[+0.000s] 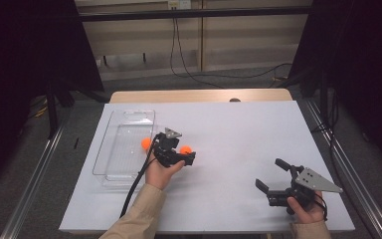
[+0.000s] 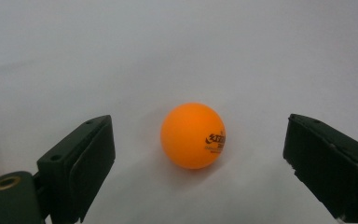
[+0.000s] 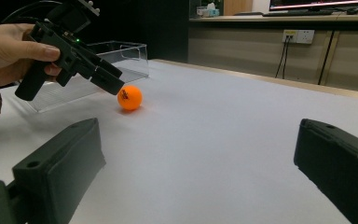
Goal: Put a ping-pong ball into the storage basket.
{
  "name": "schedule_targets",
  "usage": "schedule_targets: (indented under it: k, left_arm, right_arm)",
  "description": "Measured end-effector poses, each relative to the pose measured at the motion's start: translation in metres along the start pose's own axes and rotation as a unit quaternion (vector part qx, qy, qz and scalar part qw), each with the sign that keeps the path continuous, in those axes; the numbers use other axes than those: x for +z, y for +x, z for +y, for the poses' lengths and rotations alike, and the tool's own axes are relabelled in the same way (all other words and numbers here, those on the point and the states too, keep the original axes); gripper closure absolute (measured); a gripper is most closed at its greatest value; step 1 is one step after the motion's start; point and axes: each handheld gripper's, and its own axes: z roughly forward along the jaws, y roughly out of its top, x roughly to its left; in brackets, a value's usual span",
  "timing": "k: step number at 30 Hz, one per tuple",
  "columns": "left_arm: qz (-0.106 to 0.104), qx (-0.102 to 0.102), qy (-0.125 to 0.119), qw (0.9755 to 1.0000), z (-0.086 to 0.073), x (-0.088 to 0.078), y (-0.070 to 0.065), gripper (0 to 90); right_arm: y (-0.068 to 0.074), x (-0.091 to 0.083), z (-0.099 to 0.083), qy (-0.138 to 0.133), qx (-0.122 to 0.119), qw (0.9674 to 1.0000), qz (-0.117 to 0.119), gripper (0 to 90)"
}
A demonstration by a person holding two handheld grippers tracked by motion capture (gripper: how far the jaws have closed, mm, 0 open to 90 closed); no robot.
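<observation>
The left gripper hovers with its jaws apart over the orange table-tennis ball with dark printed lettering, which rests on the white table surface just beside the clear rectangular plastic tray. The ball sits between the pads without contact. A second orange ball lies inside the tray.

Recommended procedure: lower the left gripper until the pads bracket the ball at its widest line, keep the ball centred, then close slowly; a smooth sphere tends to squirt out under an off-centre squeeze. The right gripper rests well apart, jaws open and empty.
</observation>
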Motion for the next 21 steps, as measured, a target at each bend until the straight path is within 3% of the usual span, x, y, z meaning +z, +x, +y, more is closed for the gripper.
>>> schedule_targets:
  k: [21]
  left_arm:
    - [0.008,0.006,0.000,1.0000,-0.0016,0.0072,-0.0029,9.3]
  right_arm:
    - [0.0000,-0.0004,0.0000,0.000,-0.001,1.0000,0.001,0.7]
